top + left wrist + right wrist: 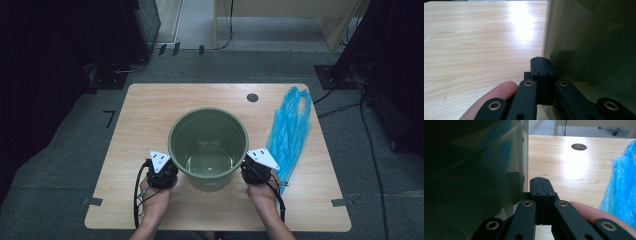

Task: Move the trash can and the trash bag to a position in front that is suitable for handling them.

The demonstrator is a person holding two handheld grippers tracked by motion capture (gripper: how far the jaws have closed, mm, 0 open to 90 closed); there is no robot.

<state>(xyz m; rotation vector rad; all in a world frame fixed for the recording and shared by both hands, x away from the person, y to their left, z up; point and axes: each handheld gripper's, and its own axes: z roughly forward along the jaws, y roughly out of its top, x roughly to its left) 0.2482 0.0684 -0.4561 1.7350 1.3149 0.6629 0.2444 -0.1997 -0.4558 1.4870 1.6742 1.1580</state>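
Observation:
A green plastic bucket [208, 137] stands upright on the wooden table [150, 110], empty inside. My left gripper [161, 170] sits close against the bucket's left side, and my right gripper [258, 167] close against its right side. In the left gripper view the jaws are pressed together with nothing between them [541, 65], right beside the bucket wall [594, 50]. In the right gripper view the jaws are likewise closed [540, 184], next to the bucket wall [474, 175]. A blue plastic bag [290, 130] lies crumpled on the table to the bucket's right, and it appears in the right gripper view as well [621, 190].
A round cable hole [252, 97] is in the table's far side, behind the bucket. Cables [370, 140] run over the grey floor on the right. Black equipment stands at the far left and right, and a light wooden desk [280, 10] is beyond the table.

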